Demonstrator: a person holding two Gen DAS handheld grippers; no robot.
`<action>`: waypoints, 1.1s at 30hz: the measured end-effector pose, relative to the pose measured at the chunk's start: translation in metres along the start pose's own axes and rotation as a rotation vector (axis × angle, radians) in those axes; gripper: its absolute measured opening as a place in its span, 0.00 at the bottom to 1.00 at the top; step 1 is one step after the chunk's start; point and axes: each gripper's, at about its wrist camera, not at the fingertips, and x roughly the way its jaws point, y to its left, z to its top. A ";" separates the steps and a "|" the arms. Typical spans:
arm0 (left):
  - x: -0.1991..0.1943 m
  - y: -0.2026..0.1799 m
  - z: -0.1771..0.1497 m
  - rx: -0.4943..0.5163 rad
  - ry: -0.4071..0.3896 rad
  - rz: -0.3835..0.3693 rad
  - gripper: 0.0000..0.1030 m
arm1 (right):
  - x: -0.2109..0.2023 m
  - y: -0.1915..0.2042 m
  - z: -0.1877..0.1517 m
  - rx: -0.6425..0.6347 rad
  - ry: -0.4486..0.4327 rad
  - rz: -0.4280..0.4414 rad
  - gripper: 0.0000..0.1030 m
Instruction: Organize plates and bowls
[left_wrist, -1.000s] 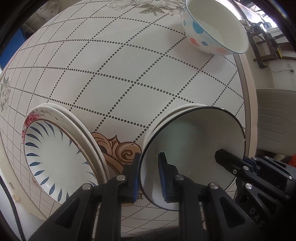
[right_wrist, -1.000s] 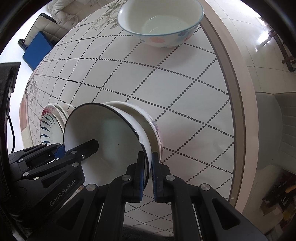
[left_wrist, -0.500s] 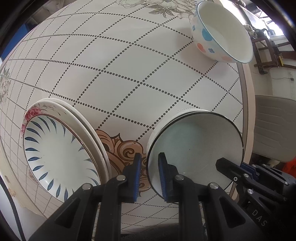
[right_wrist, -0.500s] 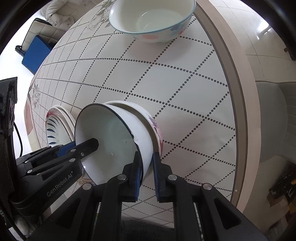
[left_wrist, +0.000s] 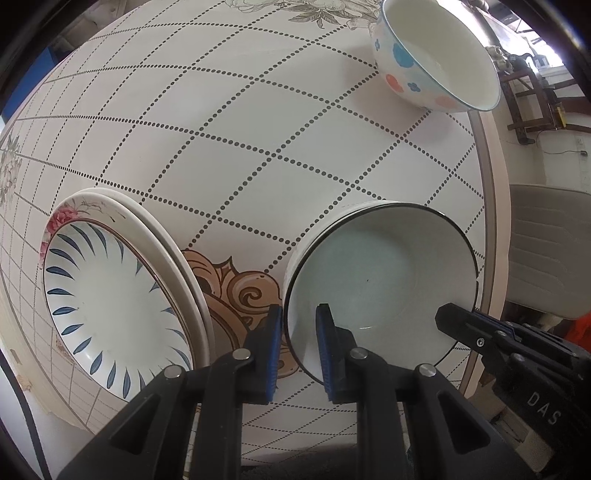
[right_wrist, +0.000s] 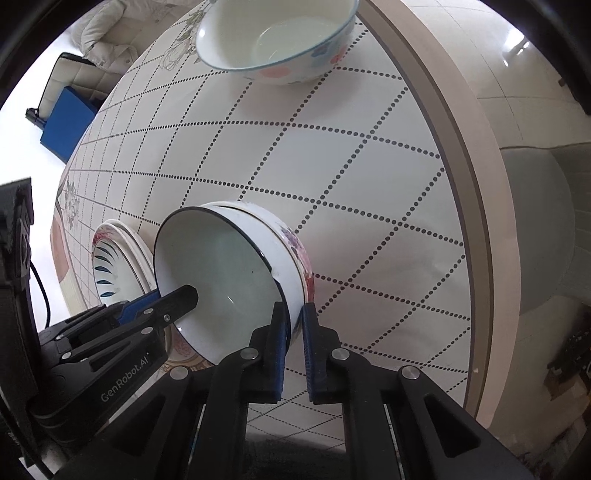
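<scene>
Now the round table (left_wrist: 258, 155) with its dotted diamond cloth carries everything. Stacked plates (left_wrist: 110, 302) lie at my left, unmoved; spotted bowl (left_wrist: 436, 59) stands far off near the rim, unmoved. Black-rimmed bowl (left_wrist: 380, 280) was tilted high a second ago; it now sits lower, nested in the flowered bowl (right_wrist: 299, 254) beneath. My left gripper (left_wrist: 298, 347) pinches its near-left rim, fingers nearly together. My right gripper (right_wrist: 293, 332) has just been closing after a brief loosening, nipping the opposite wall of the same bowl.
</scene>
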 end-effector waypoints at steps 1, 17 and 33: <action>0.001 0.000 0.000 -0.004 0.001 -0.002 0.16 | -0.001 -0.005 0.001 0.021 0.005 0.022 0.09; -0.051 0.018 -0.006 -0.052 -0.147 -0.026 0.21 | -0.002 -0.011 0.001 0.040 0.044 0.091 0.10; -0.081 -0.012 0.103 -0.017 -0.257 -0.010 0.26 | -0.075 -0.034 0.082 0.058 -0.230 0.041 0.57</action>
